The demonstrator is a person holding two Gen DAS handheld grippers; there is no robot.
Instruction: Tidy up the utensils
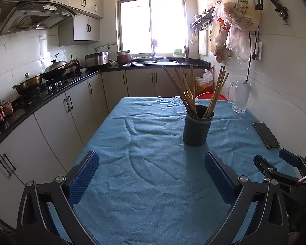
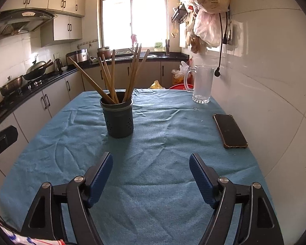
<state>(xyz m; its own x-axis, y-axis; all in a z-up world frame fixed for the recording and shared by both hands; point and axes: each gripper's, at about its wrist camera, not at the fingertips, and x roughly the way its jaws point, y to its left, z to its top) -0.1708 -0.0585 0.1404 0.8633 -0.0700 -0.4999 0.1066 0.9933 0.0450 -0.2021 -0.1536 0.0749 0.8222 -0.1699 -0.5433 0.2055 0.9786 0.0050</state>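
**Chopsticks standing in the holder, both grippers empty**

The wooden chopsticks [image 1: 190, 90] stand bundled in a dark perforated utensil holder [image 1: 197, 129], fanning out in two clumps: one leaning toward 11 o'clock, the other toward 1 o'clock. The holder stands upright on the blue tablecloth [image 1: 149, 163], a little past the middle of the table; in the right wrist view the same holder [image 2: 119, 120] lies toward 11 o'clock from the gripper.

The left gripper [image 1: 152, 163] hangs above the near part of the cloth with its jaws spread wide, nothing between the blue pads, the holder at about 1 o'clock ahead of it. The right gripper [image 2: 151, 166] is likewise spread apart and empty, low over the cloth; in the left wrist view it shows at 3 o'clock, just beside the left one.

A black phone [image 2: 230, 131] lies flat on the cloth at 2 o'clock from the right gripper, near the tiled wall. A clear glass mug [image 2: 201, 84] stands at the far right corner of the table, well apart from the holder. Beyond the table, a black counter [image 1: 51, 94] with a wok [image 1: 55, 72] on the stove runs along the 9 to 11 o'clock side, and a bright window [image 1: 153, 24] sits at 12 o'clock above the sink.
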